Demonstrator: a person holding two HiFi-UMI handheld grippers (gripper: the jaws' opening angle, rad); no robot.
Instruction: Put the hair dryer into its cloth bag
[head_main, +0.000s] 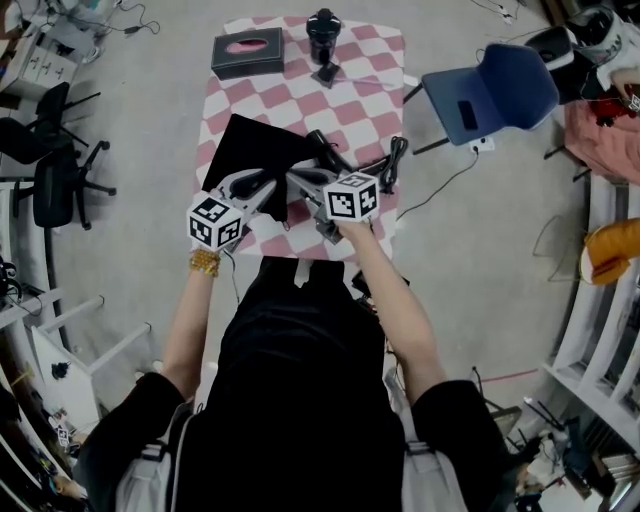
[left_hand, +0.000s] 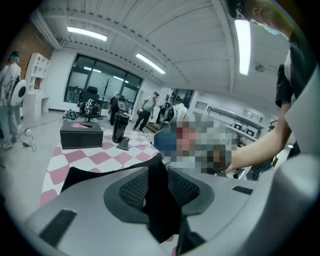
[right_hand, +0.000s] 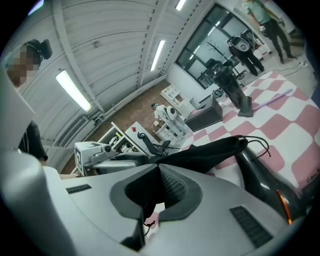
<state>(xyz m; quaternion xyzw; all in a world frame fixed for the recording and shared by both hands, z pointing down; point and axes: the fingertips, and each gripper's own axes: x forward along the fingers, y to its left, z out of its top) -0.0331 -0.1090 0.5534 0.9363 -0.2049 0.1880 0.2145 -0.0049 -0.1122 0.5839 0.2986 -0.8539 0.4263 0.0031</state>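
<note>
both of my grippers are on the near edge of the cloth bag (head_main: 250, 150), which lies spread out black on the pink and white checked table (head_main: 300, 95). my right gripper (right_hand: 157, 172) is clamped all the way down, and its pads pinch a fold of the bag's edge. the cloth runs from there out to the right, where a loop of drawstring (right_hand: 257, 145) sticks out. my left gripper (left_hand: 159, 165) is different: its jaws stand partly apart, and a bunched strip of the same black cloth hangs in the gap between the pads, so it's more draped there than gripped.

the hair dryer (right_hand: 262, 175) is on the table, just to the right of the bag and close by my right gripper. its dark body sits right below the bag's drawstring edge. from the head view it looks to be outside the bag, with its cord (head_main: 395, 160) bunched up near the table's right edge. at the far end of the table are a black tissue box (head_main: 247, 52) and a black cup (head_main: 323, 35).
</note>
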